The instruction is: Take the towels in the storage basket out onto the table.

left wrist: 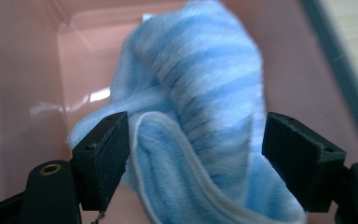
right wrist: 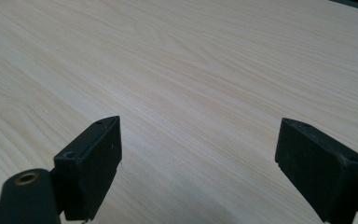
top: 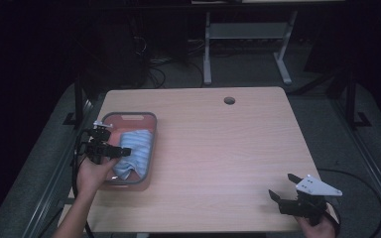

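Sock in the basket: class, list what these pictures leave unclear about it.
- Sock: near end cut off by the bottom edge, left gripper view.
- Whether the left gripper presses it: unclear; cloth hides the pad faces.
- One sock or two: high view too small.
- Basket floor: sock covers part.

Pale wooden table (top: 218, 144) bears a pink bin (top: 129, 117).

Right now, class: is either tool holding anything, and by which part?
Nothing is gripped yet. The left tool stands open around the blue striped sock's folded cuff end in the pink bin; the right tool is open.
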Demonstrator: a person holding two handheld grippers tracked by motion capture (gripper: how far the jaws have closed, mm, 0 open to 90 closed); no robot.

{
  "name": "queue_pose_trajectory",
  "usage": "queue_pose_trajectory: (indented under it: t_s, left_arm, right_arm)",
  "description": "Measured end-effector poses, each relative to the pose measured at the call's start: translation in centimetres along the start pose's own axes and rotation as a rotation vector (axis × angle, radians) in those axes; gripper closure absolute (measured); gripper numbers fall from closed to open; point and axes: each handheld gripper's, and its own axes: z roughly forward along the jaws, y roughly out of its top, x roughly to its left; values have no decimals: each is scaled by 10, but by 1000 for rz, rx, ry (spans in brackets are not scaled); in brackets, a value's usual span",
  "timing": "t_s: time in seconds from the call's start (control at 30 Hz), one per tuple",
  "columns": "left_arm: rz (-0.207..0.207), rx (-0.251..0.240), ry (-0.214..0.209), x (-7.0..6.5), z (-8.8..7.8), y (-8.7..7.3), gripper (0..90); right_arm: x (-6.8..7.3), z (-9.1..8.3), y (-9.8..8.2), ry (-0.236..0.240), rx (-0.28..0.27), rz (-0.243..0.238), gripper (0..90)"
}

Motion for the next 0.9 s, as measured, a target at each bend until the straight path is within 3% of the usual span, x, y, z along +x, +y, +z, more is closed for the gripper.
queue_pose_trajectory:
  t_s: [0.17, 0.37, 0.47, 0.73, 0.9]
  left_arm:
    - [-3, 52, 19, -2, 12, 3, 240]
    - [72, 113, 85, -11, 23, 5, 349]
    - [105, 152, 90, -14, 29, 6, 415]
    - [166, 238, 134, -20, 38, 10, 479]
    - [176, 252, 124, -20, 40, 11, 535]
  right_arm:
    - [1, 2, 2, 5, -4, 2, 141]
    - [2, 4, 2, 5, 0, -11, 141]
    - [0, 2, 2, 0, -6, 2, 141]
    - [1, 1, 2, 2, -6, -3, 141]
    - [1, 1, 2, -2, -9, -1, 141]
